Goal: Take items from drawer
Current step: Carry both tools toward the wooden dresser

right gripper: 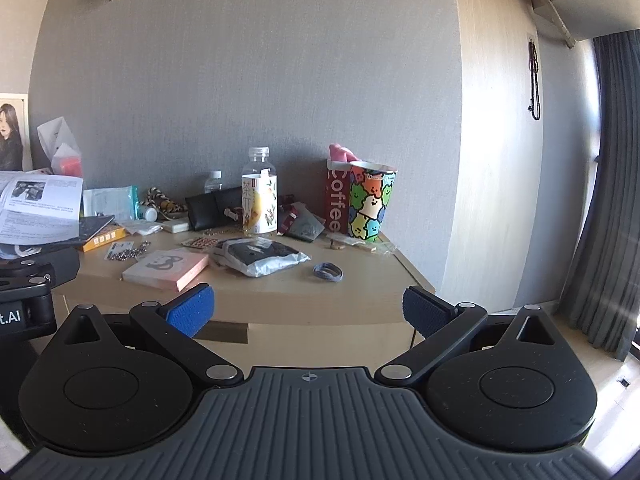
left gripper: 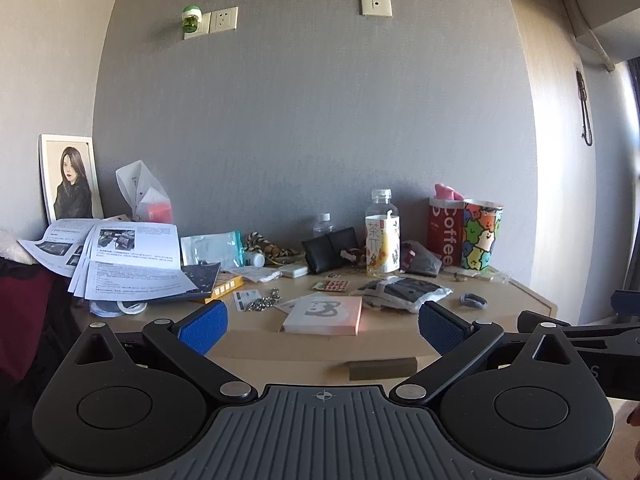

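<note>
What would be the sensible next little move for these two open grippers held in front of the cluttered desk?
Probably bring the left gripper forward and down to the dark handle recess under the desk edge. The drawer looks shut, both grippers are open and empty, and the recess lies almost straight ahead between the left one's fingers. The right gripper sits further right.

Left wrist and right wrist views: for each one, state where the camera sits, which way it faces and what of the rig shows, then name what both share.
Left wrist: on the left gripper, facing the cluttered desk and grey wall; its own open fingers show.
Right wrist: on the right gripper, further right, facing the desk corner and curtain; open fingers show.
Shared: tea bottle, pink notepad, colourful cup.
</note>
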